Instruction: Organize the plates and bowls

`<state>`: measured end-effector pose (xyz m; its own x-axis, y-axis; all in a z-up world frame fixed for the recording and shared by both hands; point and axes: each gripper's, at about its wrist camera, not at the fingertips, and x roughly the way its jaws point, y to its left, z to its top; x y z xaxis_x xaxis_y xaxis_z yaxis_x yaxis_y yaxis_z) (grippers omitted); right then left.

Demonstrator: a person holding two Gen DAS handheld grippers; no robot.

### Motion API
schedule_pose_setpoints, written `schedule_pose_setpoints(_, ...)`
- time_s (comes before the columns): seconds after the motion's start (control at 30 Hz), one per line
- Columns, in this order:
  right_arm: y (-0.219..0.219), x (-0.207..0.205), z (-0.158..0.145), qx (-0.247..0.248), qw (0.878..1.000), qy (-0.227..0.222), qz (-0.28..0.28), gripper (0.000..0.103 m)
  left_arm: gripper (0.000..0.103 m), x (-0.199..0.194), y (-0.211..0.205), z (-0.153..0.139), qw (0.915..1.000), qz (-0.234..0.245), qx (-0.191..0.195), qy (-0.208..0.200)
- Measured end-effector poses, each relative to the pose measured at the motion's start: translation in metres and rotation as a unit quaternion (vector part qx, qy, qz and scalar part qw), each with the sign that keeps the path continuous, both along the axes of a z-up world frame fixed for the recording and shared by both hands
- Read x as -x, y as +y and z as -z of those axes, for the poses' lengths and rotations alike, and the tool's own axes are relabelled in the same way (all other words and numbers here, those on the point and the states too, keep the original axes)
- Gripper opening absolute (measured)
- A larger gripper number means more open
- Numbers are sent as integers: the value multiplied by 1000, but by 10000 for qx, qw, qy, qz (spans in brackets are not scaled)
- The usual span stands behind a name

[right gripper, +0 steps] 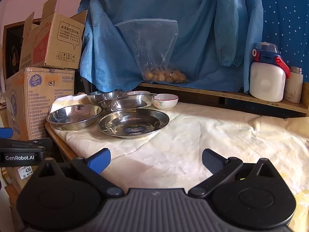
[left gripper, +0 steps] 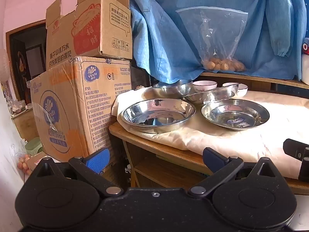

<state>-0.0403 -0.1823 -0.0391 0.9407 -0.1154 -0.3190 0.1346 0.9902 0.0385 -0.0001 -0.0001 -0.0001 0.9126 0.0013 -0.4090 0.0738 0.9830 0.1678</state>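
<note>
Both the left gripper [left gripper: 155, 159] and right gripper [right gripper: 156, 159] gape empty (jaws wide) at frame bottom, well short of the shiny round steel plates [right gripper: 133, 123] at mid-left.

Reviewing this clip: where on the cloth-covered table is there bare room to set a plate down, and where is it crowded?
Free: the wide stretch of cream cloth right of the stickered steel plate, running to the shelf holding the white bottle; also the front strip ahead of the right tongs. Crowded: the back left corner, where steel dishes and ceramic bowls cluster.
</note>
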Motion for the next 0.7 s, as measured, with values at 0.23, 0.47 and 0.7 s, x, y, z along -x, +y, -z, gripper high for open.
schedule_pose_setpoints(0.23,1,0,2,14,10000,13,8,103,102,3,0,-1,10000,-16,4,-12)
schedule_pose_setpoints(0.47,1,1,3,16,10000,9,1,103,102,0,0,0,10000,-5,5,34)
schedule_pose_setpoints(0.7,1,3,1,32,10000,-5,-5,103,102,0,1,3,10000,-4,4,40)
